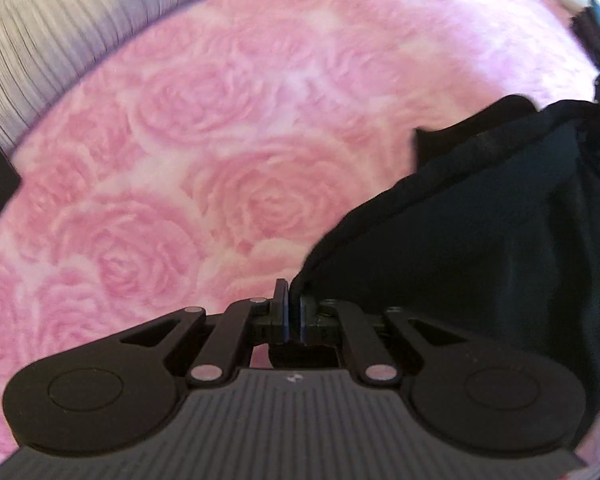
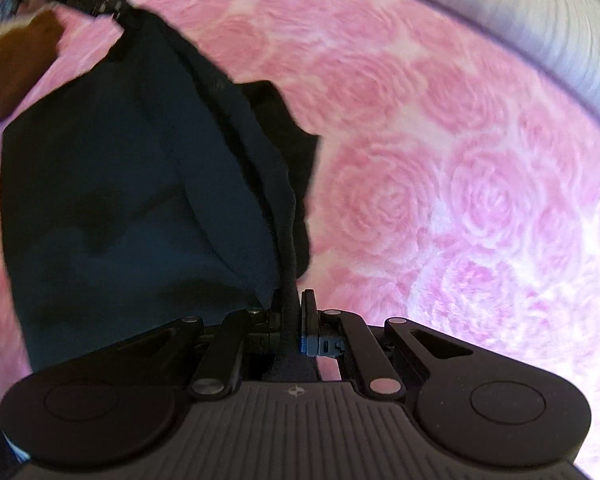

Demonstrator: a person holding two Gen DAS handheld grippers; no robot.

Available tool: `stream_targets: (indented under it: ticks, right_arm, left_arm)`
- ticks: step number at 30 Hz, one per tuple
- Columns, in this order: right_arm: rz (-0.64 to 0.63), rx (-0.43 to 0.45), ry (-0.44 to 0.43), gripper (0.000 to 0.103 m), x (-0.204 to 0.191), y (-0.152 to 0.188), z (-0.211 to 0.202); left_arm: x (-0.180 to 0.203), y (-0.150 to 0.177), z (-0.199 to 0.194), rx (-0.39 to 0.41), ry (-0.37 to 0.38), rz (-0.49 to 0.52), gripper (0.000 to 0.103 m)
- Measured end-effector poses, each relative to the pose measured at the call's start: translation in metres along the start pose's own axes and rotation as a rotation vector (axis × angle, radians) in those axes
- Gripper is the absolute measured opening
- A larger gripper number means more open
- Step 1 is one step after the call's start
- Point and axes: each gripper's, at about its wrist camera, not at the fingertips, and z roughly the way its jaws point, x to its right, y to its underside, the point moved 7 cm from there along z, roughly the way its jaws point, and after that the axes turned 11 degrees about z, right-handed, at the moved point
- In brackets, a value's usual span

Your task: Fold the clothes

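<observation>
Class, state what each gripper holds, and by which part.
Both the left gripper and right gripper pinch the dark navy fabric garment along its corded top edge, one at each end.

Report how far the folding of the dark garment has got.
Done: both tools have picked the dark garment up. In hand: the left tool and right tool are each shut on its edge, holding it stretched above the pink rose blanket. Left: no finished fold shows; it still has to be laid down and folded.
</observation>
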Motion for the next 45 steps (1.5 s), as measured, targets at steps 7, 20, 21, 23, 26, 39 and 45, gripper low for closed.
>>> stream_targets:
  ticks: [7, 20, 21, 23, 26, 39, 45]
  right_arm:
    - [0.374, 0.147, -0.088, 0.043, 0.045, 0.021, 0.013]
    - [0.929, 0.408, -0.136, 0.058, 0.054, 0.106, -0.045]
    - [0.903, 0.392, -0.121, 0.058, 0.052, 0.104, -0.039]
    - [0.848, 0.352, -0.069, 0.058, 0.051, 0.096, -0.023]
    - [0.817, 0.291, 0.059, 0.034, 0.067, 0.091, -0.002]
    - [0.778, 0.375, 0.148, 0.030, 0.031, 0.083, -0.042]
    - [0.753, 0.276, 0.119, 0.030, 0.003, 0.083, 0.003]
  left_arm:
    - [-0.020, 0.009, 0.026, 0.008, -0.020, -0.147, 0.026]
    - [-0.020, 0.043, -0.042, 0.139, -0.088, -0.251, 0.027]
    - [-0.008, 0.047, -0.036, 0.128, -0.067, -0.233, 0.028]
    - [0.008, 0.051, -0.020, 0.085, -0.064, -0.193, 0.028]
    - [0.013, 0.052, 0.005, 0.030, -0.115, -0.164, 0.030]
    - [0.032, 0.038, -0.033, 0.160, -0.082, -0.158, 0.026]
    - [0.035, 0.044, 0.021, 0.094, -0.061, -0.106, 0.028]
